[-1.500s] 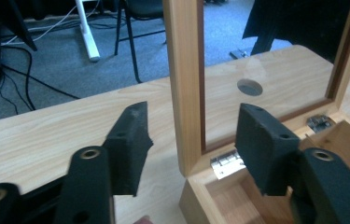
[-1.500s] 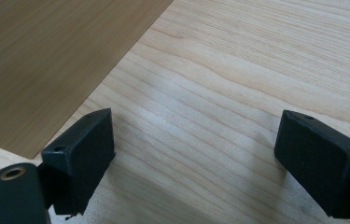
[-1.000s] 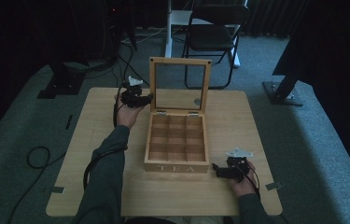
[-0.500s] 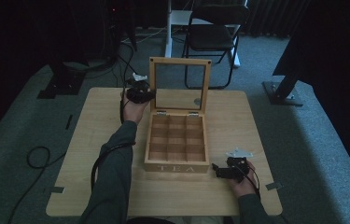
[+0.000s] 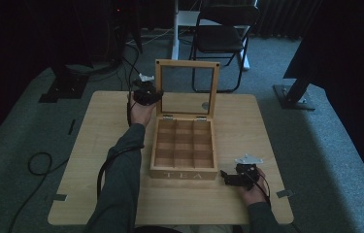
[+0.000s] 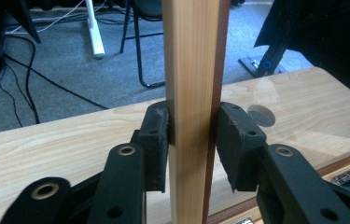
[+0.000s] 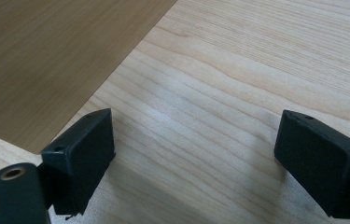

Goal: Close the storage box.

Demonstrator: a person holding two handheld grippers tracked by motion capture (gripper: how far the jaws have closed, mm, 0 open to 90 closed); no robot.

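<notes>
High view first: the wooden table (image 5: 97,145) carries the tea box (image 5: 184,155), your landmark, which sits near the middle with its nine compartments empty and "TEA" lettered on the front wall. Its glass-paned lid (image 5: 187,90) stands upright on the hinges at the back edge of the box, so the box is fully open.

What has changed is on your left. A second ago your left gripper (image 5: 146,93) hung beside the back-left corner of the box, jaws apart; now your left hand (image 5: 140,112) has brought it up to the lid's left frame rail, and the jaws have just been closing. In the left gripper view the left gripper (image 6: 192,135) has both pads (image 6: 157,140) pressed against that pale wooden rail (image 6: 192,70), one on each face, with the table beyond seen through the glass. You now have the lid clamped.

Your right gripper (image 5: 233,177) has not shifted: it lies on the table just beside the front-right corner of the box, held in your right hand (image 5: 253,187). In the right gripper view the right gripper (image 7: 196,149) shows its jaws spread wide over bare tabletop, the box wall (image 7: 46,60) at the upper left, nothing between them.

My reading: with the grip secured, you are set to swing the lid forward and down onto the box. Follow the hinge arc, and lower it gently so the pane is not jarred.
</notes>
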